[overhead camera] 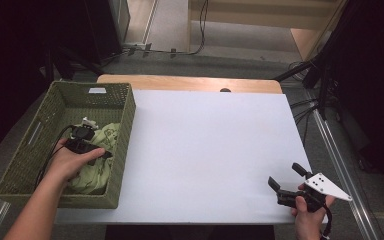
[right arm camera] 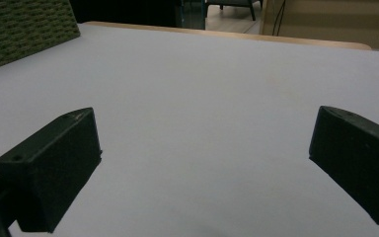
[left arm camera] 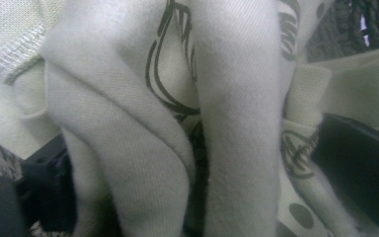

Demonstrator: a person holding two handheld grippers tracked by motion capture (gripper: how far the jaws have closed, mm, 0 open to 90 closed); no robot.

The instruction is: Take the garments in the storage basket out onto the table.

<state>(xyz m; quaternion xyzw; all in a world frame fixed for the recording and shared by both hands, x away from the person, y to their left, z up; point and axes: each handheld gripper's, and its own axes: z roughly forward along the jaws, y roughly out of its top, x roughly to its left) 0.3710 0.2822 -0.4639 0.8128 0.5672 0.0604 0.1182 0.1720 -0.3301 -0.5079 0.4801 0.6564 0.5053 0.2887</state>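
High view. 1 woven green basket (overhead camera: 40,145) at the left edge of the white table (overhead camera: 205,150). Inside it, 1 crumpled pale green cloth (overhead camera: 97,172) with dark print, lying toward the near right corner. Left gripper (overhead camera: 87,131) lowered into the basket, touching the cloth, the person's left hand (overhead camera: 72,162) on its body. Right gripper (overhead camera: 286,176) held at the near right corner of the table, well apart from the basket, jaws apart, nothing between them.

Left gripper view. Folds of the cloth (left arm camera: 177,123) bunched between the 2 black jaws, which stand wide at either side; whether the pads press on the fabric cannot be told. Basket weave (left arm camera: 345,29) at the upper right.

Right gripper view. 2 jaws spread wide over bare table (right arm camera: 202,98). Basket wall (right arm camera: 24,34) at the far left.
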